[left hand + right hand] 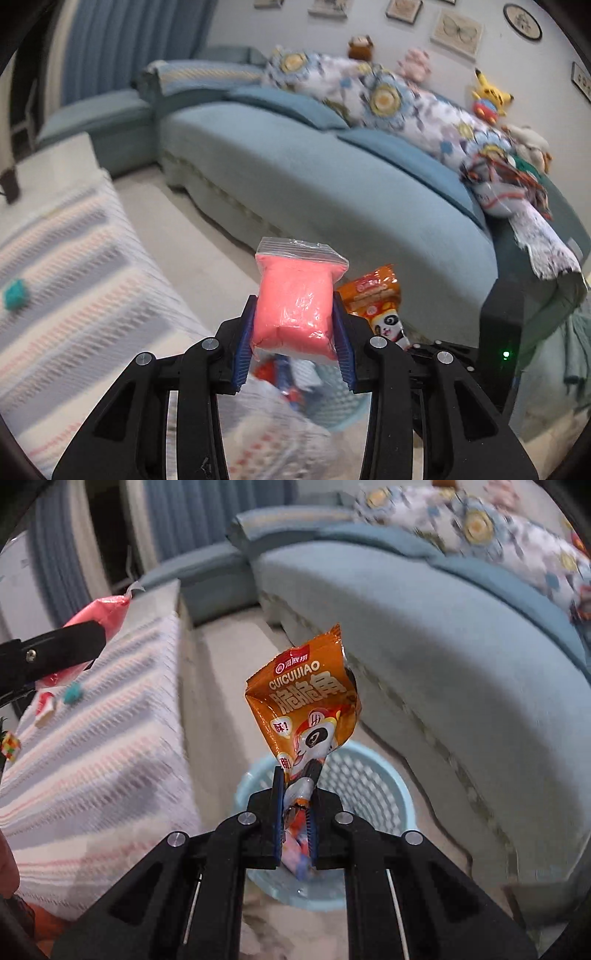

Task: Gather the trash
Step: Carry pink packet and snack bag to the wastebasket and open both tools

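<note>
Left wrist view: the left claw (293,328) clamps a pink bag (295,306). The right claw (295,812) pinches an orange snack packet (306,705) above the blue basket (373,775), between the counter (103,720) edge and the sofa (443,646).

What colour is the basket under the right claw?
Light blue basket, with mesh walls; it shows best in the right wrist view.

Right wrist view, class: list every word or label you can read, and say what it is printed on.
"CUICUIJIAO": on the orange snack packet, held in the right gripper.
Chinese characters above and below it: printed large, not transcribed here.
Small red badges on the packet: too small to read.
</note>
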Demonstrator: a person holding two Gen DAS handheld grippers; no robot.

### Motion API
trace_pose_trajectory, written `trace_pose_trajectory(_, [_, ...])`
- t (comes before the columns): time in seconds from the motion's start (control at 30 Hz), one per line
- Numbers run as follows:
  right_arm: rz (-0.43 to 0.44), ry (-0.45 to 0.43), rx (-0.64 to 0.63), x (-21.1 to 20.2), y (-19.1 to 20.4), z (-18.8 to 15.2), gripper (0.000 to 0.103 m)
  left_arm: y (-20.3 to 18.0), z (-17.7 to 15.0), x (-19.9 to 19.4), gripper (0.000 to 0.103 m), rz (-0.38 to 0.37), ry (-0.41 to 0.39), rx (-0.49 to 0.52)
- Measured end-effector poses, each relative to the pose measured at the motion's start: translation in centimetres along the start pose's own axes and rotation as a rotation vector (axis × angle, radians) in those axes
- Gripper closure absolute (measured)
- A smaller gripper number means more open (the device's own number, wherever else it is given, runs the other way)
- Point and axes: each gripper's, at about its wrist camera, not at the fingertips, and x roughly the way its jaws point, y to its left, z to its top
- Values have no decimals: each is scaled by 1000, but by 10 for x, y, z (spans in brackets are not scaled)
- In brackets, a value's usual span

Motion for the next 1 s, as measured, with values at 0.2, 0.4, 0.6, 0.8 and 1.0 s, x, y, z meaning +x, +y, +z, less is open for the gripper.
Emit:
trace_pose_trajectory(0.2, [10,130,96,31,-41,-22,94,-11,-20,51,67,-27,120,-5])
trace_pose_trajectory(0.4, [10,202,141,56,-64,-38,92,-15,-32,77,66,-3,197,15])
trace_pose_trajectory(0.6, [19,236,155,70,-65,-52,91,-17,-38,82,66,16,208,35])
trace_pose_trajectory(0.8, [25,251,199,83,-66,-55,73,-29,-47,91,54,36,247,91])
trace_pose_trajectory(1.0, [18,227,209,78,-69,-56,45,-27,-45,85,40,40,222,81])
